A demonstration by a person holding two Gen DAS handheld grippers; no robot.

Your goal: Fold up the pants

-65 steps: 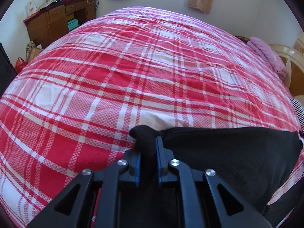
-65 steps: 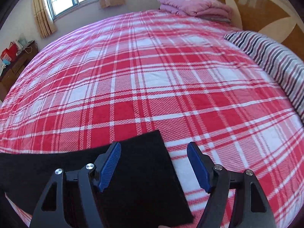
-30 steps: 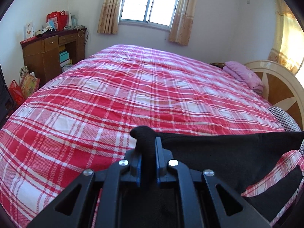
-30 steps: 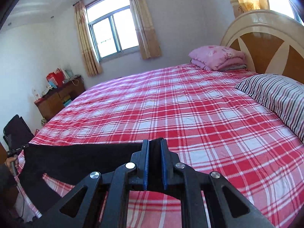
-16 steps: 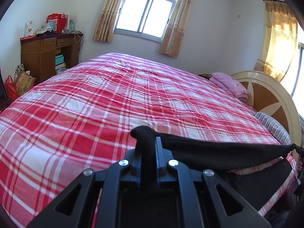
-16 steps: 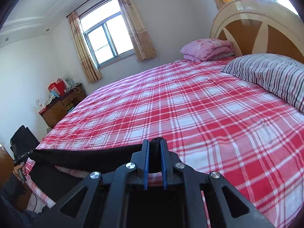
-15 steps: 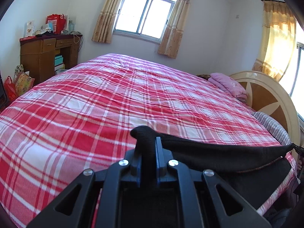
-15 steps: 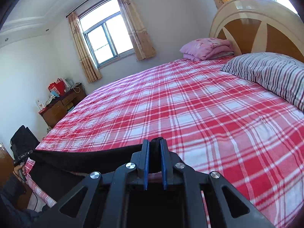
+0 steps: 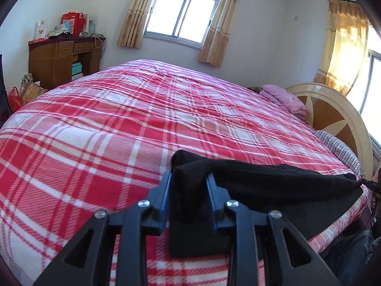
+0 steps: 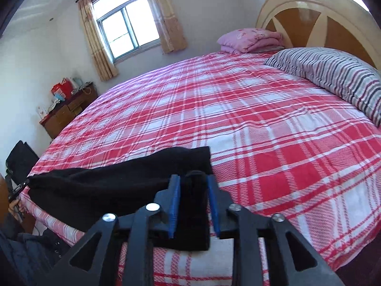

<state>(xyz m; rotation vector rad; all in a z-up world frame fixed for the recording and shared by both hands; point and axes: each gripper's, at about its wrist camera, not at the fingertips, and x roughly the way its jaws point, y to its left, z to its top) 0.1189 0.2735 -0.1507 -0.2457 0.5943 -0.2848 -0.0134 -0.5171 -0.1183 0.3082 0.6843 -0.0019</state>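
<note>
1 pants (image 9: 273,181), 2 pillows (image 10: 333,71), 1 desk (image 9: 62,57).

The left gripper (image 9: 188,183) has its blue pads partly parted around a bunched fold of the black pants (image 9: 273,183), which stretch rightward from the fingers across the red plaid bedspread (image 9: 119,131).

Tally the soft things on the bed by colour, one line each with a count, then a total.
Black: 1, the pants, held by the left gripper and the right gripper
Pink: 1, the folded blanket
Striped grey and white: 1, the pillow
Red and white plaid: 1, the bedspread
Total: 4
</note>
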